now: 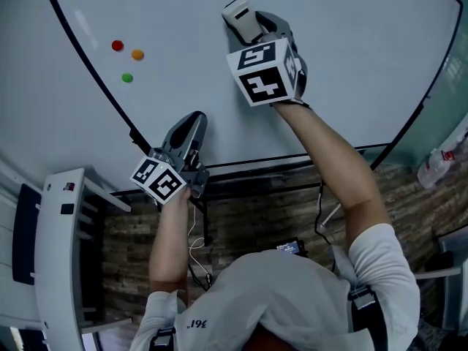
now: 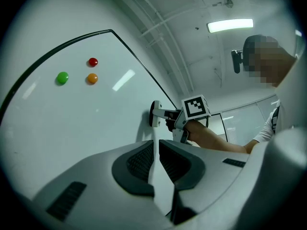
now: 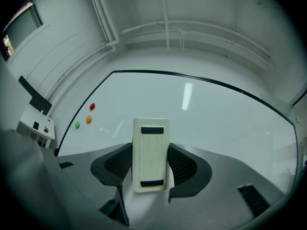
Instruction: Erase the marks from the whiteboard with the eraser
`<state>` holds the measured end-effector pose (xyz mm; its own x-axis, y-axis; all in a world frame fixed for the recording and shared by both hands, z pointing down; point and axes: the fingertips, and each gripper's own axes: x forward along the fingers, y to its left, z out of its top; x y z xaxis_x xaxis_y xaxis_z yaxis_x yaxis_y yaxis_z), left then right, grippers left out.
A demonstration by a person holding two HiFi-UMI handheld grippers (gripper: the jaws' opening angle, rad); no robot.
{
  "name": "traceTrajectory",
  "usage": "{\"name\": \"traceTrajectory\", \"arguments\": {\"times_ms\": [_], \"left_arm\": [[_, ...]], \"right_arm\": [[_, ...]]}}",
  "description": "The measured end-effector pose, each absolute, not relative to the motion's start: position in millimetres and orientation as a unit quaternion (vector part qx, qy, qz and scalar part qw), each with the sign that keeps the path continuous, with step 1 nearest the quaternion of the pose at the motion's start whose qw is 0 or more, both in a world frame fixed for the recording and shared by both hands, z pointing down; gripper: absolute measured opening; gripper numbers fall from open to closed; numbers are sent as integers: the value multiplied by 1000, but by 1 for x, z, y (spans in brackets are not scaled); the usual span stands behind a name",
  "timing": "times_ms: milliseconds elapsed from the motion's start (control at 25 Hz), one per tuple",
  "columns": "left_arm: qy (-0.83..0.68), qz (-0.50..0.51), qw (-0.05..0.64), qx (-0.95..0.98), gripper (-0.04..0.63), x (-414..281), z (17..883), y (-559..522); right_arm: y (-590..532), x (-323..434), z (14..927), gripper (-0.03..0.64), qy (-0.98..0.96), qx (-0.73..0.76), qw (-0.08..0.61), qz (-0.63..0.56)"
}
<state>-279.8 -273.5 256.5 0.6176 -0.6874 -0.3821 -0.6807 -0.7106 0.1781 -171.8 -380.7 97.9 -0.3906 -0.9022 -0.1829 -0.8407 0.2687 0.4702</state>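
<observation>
The right tool (image 1: 248, 22) is clamping the eraser (image 1: 238, 13) between its jaws, and the person is pressing it against the whiteboard (image 1: 344, 64), in the upper middle of the board as the head view shows it. In the right gripper view the eraser (image 3: 150, 152) is standing upright between the two dark pads (image 3: 182, 164), its pale ribbed back with two dark strips facing the camera, and the jaws are closing snugly on its long sides. The left tool (image 1: 191, 123) is hovering lower down, near the whiteboard's bottom edge, pointing at the surface. Its jaws are sitting together with only a thin slit between them and are holding nothing, as the left gripper view (image 2: 156, 159) is showing. Three small round magnets, red (image 1: 117, 45), orange (image 1: 137, 54) and green (image 1: 127, 77), are clinging to the board well apart from the eraser, toward its left side.
</observation>
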Motion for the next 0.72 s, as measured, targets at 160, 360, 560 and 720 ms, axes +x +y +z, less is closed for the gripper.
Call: {"name": "traceTrajectory", "arguments": {"times_ms": [160,360,560,720], "left_arm": [[-388,-220,11,895,41,-295,259,-275],[-391,-223,11,893,41,-299,262,-272],[-390,-220,18,894,41,-297,268,-274],[-387,-218,21,896,41,-293,272,-277]], "right_arm": [[-380,-215,93,250,-804,526,71,-267],[-391,-238,94,250,-786,534,105,-294],[-397,-240,94,250,-772,543,119,-309],[-400,-243,95,250,-768,545,127,-310]]}}
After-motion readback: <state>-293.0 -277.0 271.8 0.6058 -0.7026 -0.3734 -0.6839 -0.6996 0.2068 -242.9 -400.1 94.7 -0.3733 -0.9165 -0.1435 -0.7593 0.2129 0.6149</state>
